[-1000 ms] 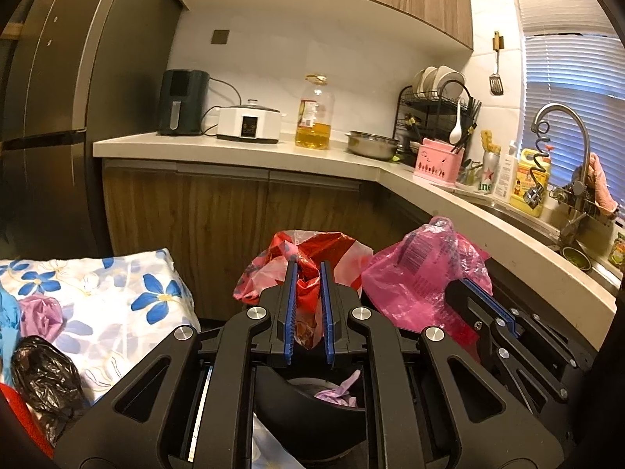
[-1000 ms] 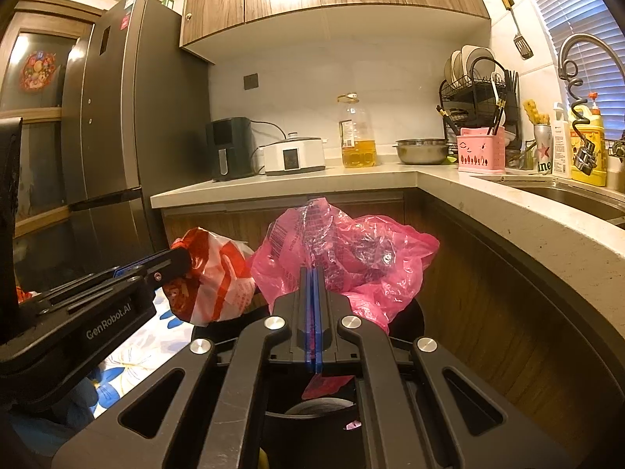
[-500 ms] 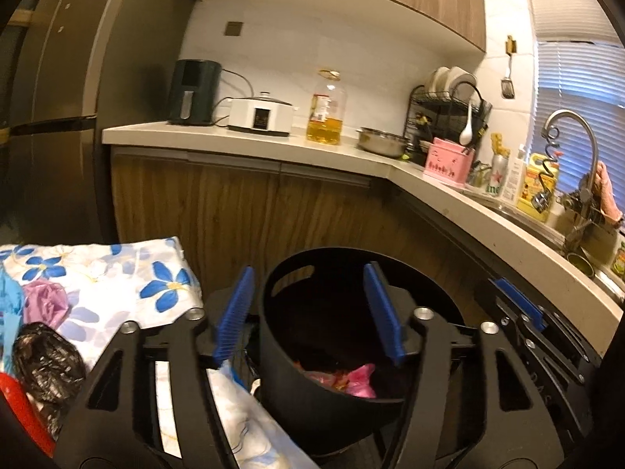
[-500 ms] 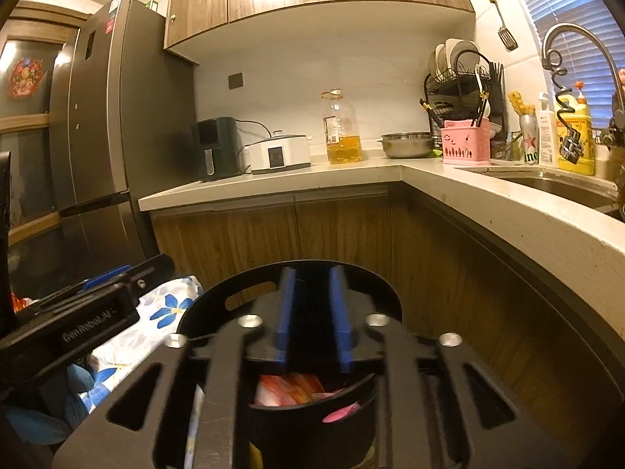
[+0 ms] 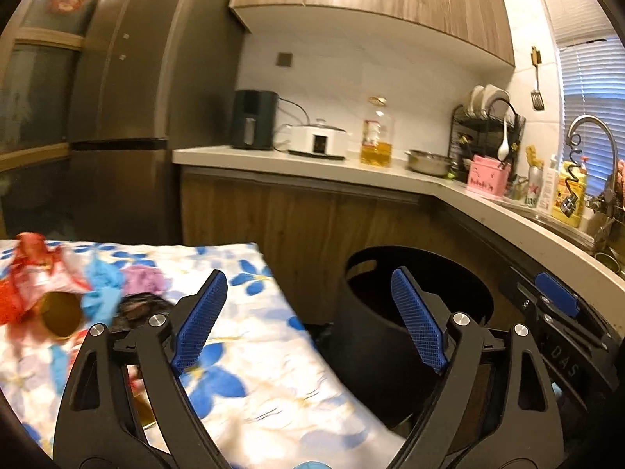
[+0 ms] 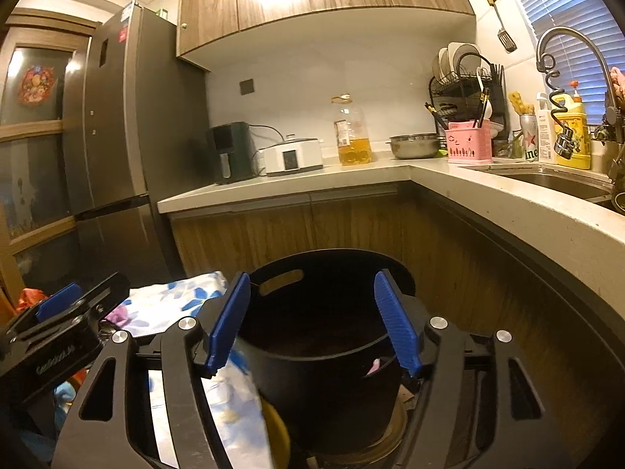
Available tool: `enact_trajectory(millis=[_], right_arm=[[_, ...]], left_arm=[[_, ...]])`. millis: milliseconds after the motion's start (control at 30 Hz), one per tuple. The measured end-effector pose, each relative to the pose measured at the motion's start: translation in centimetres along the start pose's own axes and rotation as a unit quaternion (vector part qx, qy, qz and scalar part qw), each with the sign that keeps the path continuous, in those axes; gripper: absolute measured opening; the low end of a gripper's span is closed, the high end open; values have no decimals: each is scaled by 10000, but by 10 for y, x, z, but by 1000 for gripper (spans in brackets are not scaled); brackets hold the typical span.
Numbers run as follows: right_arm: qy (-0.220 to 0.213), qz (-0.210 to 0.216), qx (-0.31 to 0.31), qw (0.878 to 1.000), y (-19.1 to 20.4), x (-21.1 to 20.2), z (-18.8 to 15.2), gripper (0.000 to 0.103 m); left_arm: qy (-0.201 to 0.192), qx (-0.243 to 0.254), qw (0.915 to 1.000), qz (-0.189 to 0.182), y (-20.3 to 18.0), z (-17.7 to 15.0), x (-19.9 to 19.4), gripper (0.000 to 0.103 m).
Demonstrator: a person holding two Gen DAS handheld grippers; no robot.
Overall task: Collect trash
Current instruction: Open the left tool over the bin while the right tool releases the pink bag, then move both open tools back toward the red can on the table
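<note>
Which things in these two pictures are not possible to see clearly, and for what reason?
- Inside of the black bin, right wrist view: dark; only a pink scrap shows through a side opening.
- Trash on the floral cloth, left wrist view: the red wrapper and blue piece are motion-blurred.
- Yellow object under the right gripper: mostly hidden by the fingers' frame.

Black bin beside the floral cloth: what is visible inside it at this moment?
Inside the black bin, the right wrist view shows only a small pink scrap through a side opening. The interior is otherwise dark, and the near wall hides the bottom, so other contents cannot be told.
</note>
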State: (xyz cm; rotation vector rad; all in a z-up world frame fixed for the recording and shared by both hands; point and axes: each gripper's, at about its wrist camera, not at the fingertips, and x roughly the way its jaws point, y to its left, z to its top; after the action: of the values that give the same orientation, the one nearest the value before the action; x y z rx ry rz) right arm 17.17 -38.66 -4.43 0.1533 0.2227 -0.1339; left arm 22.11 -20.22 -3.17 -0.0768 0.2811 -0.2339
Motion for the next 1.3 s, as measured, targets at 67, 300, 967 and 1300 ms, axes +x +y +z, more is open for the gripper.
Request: enact_trajectory(millis=[67, 300, 967, 1300], right_arm=[[-28, 21, -47, 10000, 7, -6, -1, 66], [56, 334, -41, 9994, 35, -23, -12, 66], [899, 2009, -669, 9732, 203, -35, -91, 57], [1342, 2294, -736, 9612, 248, -12, -110, 32]], left_arm=[[-83, 10, 9998, 189, 8, -4, -14, 85], [-196, 12, 9957, 911, 57, -32, -64, 84], [-149, -729, 9746, 2112, 197, -57, -144, 84], [-127, -949, 9688, 2285, 229, -61, -157, 84]])
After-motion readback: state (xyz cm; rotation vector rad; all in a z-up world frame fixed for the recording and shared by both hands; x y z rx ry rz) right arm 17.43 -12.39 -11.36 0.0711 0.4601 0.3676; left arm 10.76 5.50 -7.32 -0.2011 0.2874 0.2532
